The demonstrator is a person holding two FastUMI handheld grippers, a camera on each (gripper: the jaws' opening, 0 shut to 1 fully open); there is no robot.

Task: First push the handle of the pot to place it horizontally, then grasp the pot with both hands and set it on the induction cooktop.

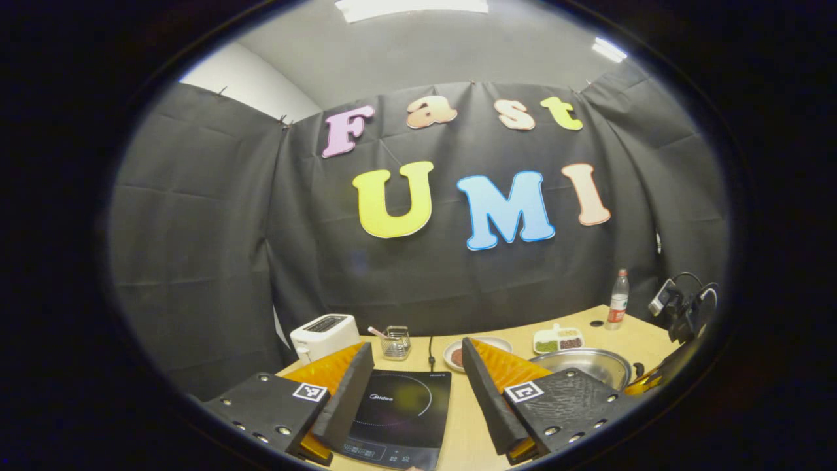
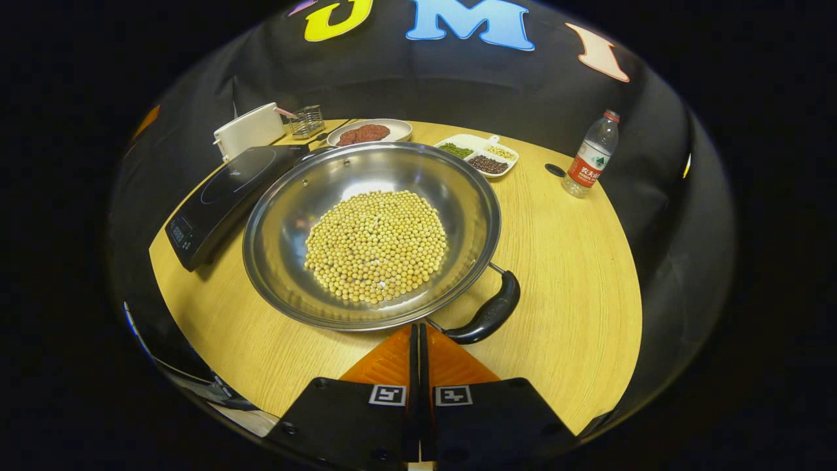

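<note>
two grippers are mine: my right gripper (image 2: pixel 418 337) at bottom centre is clenched on nothing, tips just beside the pot's black handle (image 2: pixel 489 315), the pot (image 2: pixel 294 209) mid-frame on the table (image 2: pixel 575 275) beside the induction cooktop (image 2: pixel 222 190), while my left gripper (image 1: pixel 418 366) gapes released.

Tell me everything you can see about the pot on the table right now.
The pot is a wide, shallow, shiny metal pan, like steel, sitting upright on the wooden table right beside the induction cooktop. A layer of yellow beans covers its bottom. A curved black handle on metal brackets juts from the near rim. The right claw, shut, points at the rim beside the handle; whether it touches is unclear.
</note>
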